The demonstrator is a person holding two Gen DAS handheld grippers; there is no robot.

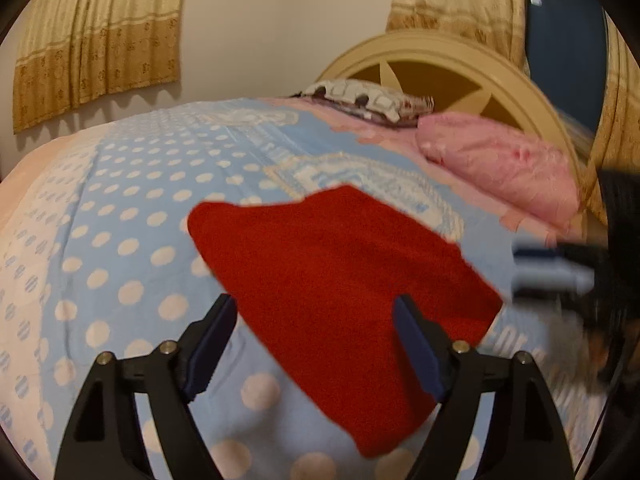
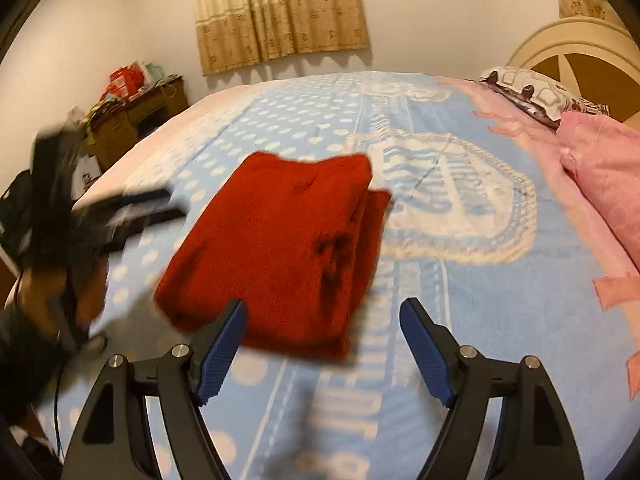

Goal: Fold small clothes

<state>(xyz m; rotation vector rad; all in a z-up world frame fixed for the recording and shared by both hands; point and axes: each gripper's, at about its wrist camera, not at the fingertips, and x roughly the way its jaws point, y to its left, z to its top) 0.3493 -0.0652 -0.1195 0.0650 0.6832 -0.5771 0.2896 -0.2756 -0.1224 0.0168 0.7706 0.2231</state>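
A: Left wrist view first. Left hand-held gripper [image 1: 316, 344] released, blue pads [image 1: 418, 354] spread wide, gripping nothing.
B: And the cloth?
A: Red garment [image 1: 340, 276] lies folded on the bed [image 1: 120, 240], just ahead of the fingers; its near corner shows between them, not pinched. Blurred at the right edge, beside the garment: the right hand-held gripper [image 1: 556, 270].
B: Right wrist view?
A: Right hand-held gripper [image 2: 322, 348] also released, nothing held. Garment [image 2: 280, 248] ahead, toward the left finger, its near edge by that fingertip. Contact, cannot tell. Left gripper [image 2: 132, 212] blurred at far left, beside the garment.
B: Background?
A: Pink pillow [image 2: 604, 172] far right, headboard [image 2: 576, 48] behind.
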